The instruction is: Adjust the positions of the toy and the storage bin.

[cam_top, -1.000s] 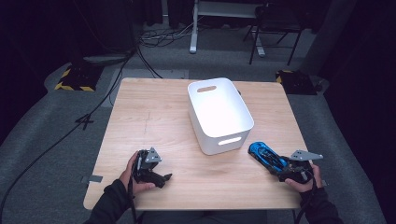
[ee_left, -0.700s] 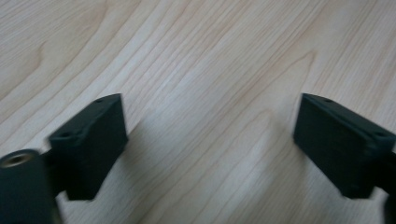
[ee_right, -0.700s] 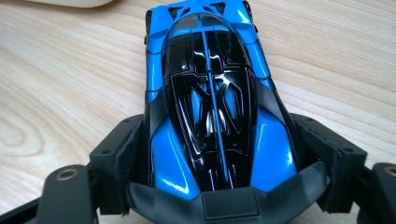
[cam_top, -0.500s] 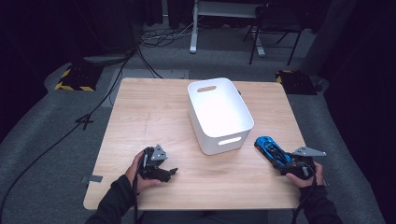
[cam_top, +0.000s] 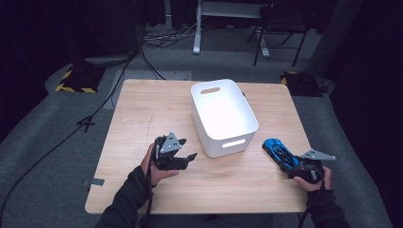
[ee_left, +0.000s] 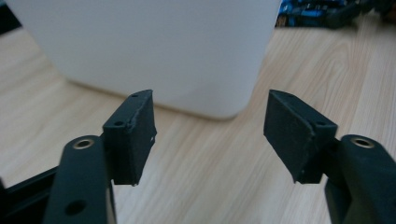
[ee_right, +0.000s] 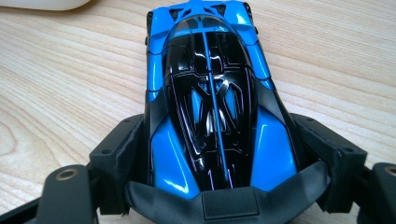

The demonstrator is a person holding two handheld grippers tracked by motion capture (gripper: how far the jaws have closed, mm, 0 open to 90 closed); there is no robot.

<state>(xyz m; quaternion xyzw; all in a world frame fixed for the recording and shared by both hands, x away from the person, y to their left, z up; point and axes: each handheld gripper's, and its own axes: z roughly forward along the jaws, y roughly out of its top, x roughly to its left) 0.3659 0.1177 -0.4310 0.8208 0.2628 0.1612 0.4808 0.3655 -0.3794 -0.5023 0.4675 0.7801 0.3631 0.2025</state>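
Blue and black, a toy car sits on the wooden desk near its right edge, toward the near right corner, just to the right of a white plastic bin that stands in the middle of the desk. The right gripper is clamped on the car's rear end; in the right gripper view the black pads press against both flanks of the car, whose nose points away toward the bin.

The left gripper hovers over the desk left of the bin's near end, pointing at the bin wall. Its jaws have just been closing and now stand about half apart with nothing between them, as the left gripper view shows.

The work in hand looks like moving the car into the bin. To do it well, the right hand should lift the car straight up before swinging it left, so the wheels clear the bin's rim, then lower it well inside before letting go. The grip sits at the tail, so the nose may dip; keeping the wrist level would help. The left gripper could steady the bin's near wall.
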